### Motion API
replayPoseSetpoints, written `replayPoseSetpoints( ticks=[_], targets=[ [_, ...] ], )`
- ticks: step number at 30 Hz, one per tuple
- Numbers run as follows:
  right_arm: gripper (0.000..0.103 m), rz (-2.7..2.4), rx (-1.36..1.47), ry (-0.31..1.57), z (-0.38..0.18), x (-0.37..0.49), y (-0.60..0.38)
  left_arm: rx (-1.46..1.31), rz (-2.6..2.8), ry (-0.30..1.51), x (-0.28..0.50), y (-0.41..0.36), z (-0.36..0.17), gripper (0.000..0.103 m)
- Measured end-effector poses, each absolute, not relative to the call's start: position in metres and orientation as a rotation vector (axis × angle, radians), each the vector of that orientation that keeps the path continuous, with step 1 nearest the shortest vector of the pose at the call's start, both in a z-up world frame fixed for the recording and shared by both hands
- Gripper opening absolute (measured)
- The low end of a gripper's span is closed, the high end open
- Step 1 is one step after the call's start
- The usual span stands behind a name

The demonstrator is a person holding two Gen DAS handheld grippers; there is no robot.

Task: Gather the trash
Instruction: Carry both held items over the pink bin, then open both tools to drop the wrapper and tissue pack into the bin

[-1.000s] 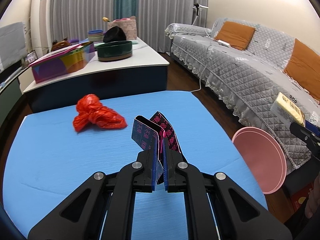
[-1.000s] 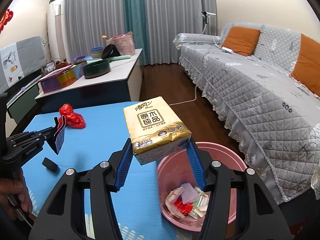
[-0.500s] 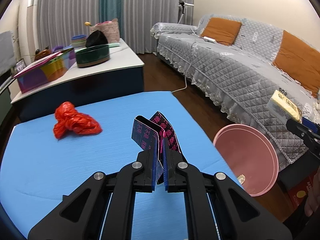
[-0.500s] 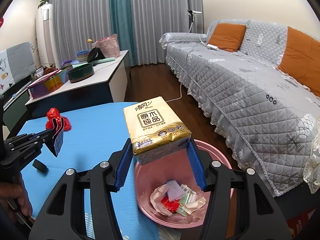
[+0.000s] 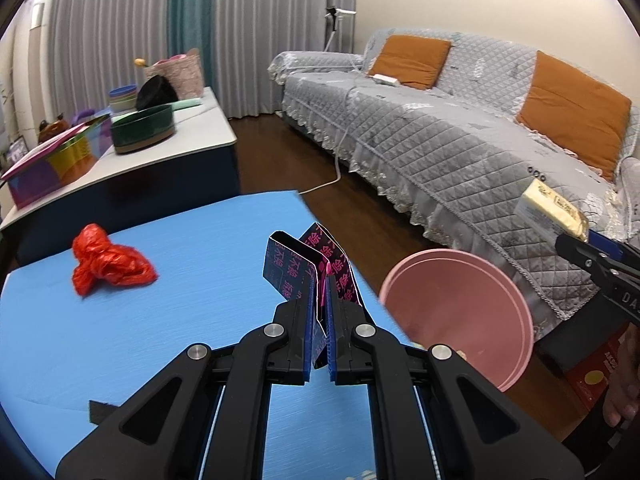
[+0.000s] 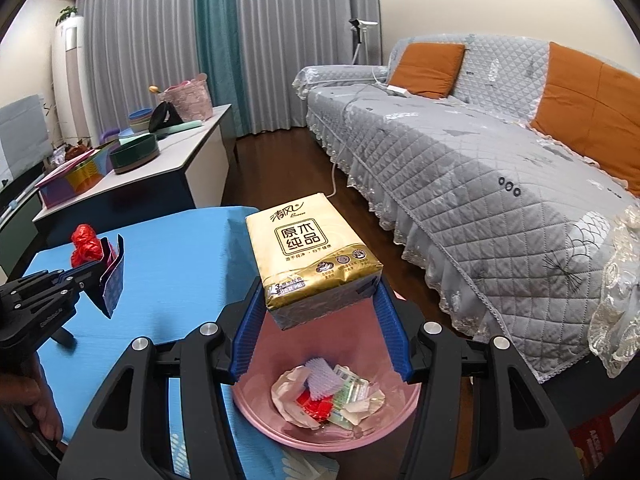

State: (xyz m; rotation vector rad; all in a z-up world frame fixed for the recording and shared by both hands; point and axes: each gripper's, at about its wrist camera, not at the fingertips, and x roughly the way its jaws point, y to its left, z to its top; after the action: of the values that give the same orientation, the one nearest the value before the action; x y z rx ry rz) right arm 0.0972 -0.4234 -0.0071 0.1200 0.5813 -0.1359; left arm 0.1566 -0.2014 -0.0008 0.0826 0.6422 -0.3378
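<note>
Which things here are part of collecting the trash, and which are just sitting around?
Part of the job:
- pink bin, already holding scraps
- tissue pack, held above it in the right tongs
- dark printed carton, in the left tongs
- red plastic bag, on the blue table

Lying about:
- sofa
- green bowl
- colourful box
</note>
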Motion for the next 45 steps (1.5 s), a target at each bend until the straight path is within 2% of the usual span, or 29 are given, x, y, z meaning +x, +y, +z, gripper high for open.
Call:
replayPoseSetpoints(
  ticks=[28,31,32,34,45],
  targets=[
    [0.055,-0.210,0.155,0.583,-0.010,0.089,-0.454,0.109,-0.580,0.633,0.149,-0.279,-0.007,0.006],
    [0.057,-0.215,0.161,0.588,-0.010,0.091,-0.456,0.092,-0.637,0.655,0.150,-0.285,-0.010,0.009],
    [0.062,-0.221,0.165,0.594,-0.010,0.092,-0.457,0.093,-0.648,0.660,0.150,-0.286,-0.011,0.017],
    [0.064,-0.228,0.172,0.593,-0.011,0.091,-0.459,0.098,-0.654,0.655,0.148,-0.285,-0.011,0.025],
    [0.064,-0.212,0.174,0.571,-0.005,0.089,-0.448,0.062,-0.587,0.634,0.146,-0.250,0.003,0.025]
  ],
)
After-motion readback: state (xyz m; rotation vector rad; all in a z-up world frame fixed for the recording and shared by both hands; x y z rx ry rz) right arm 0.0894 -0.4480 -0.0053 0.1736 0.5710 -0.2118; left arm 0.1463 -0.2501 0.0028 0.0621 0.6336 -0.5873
